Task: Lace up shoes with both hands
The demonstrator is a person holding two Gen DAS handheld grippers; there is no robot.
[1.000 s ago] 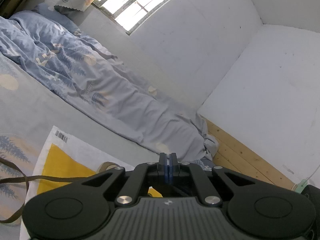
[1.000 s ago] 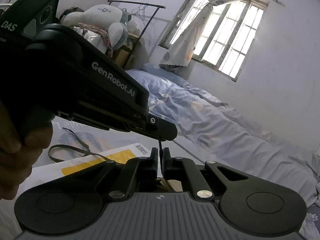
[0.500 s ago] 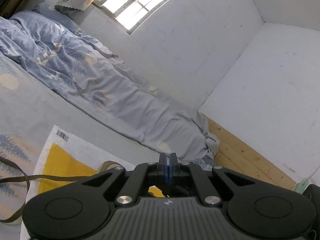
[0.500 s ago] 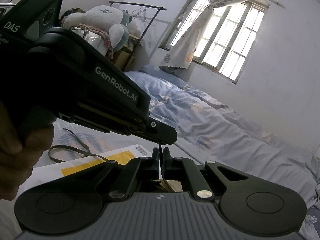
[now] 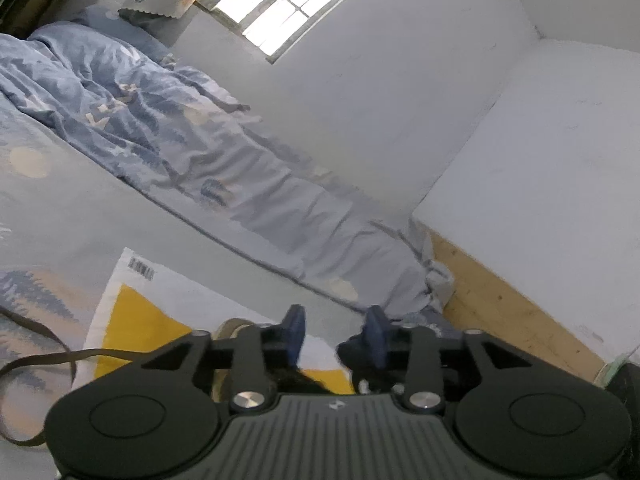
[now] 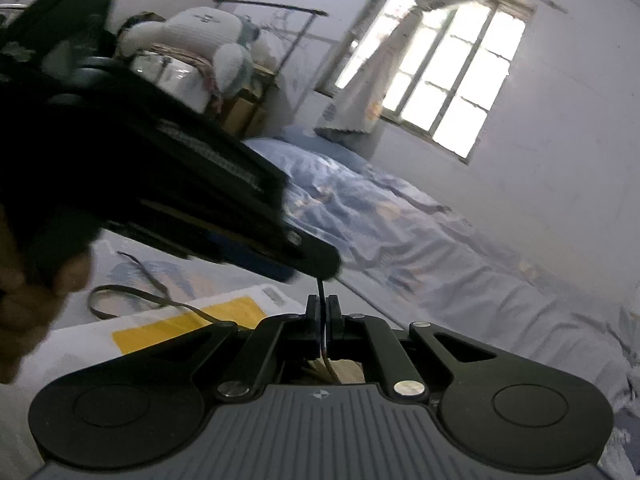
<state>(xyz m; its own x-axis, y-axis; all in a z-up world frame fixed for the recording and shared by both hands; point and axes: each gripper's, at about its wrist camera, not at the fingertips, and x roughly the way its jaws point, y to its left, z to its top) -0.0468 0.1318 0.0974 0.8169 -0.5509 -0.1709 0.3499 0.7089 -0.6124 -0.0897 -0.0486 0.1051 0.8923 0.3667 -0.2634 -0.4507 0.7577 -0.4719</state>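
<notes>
Seen only from the left wrist: a wooden bed frame (image 5: pixel 508 300) at far right under a white wall, and a pale shoe edge (image 5: pixel 230 326) peeking up just behind the left linkage. Seen only from the right wrist: a white plush toy (image 6: pixel 204 40) on a far-left clothes rack, a person's hand (image 6: pixel 28 300) at the near left edge, and the left gripper (image 6: pixel 320 268) from outside, a blurred black body reaching in from the left. Shared by both: a blue patterned duvet (image 5: pixel 140 120) bunched along the far wall under a bright window (image 6: pixel 452 80), and a white-and-yellow bag (image 5: pixel 132 316) lying flat on the bed sheet.

Left gripper (image 5: pixel 334 334): jaws have just been opening, blue pads (image 5: pixel 296 330) now standing moderately apart, nothing visible between them in its own view. Right gripper (image 6: pixel 323 312): pressed together, pinching a thin dark shoelace (image 6: pixel 321 288) that rises straight up out of the pads to the tip of the left gripper, and drops behind the pads toward a tan shape, too hidden to name.

More of the dark lace (image 5: pixel 36 360) trailing in loose loops over the sheet and the bag, near and left of both grippers, one run passing under the left gripper's linkage.
</notes>
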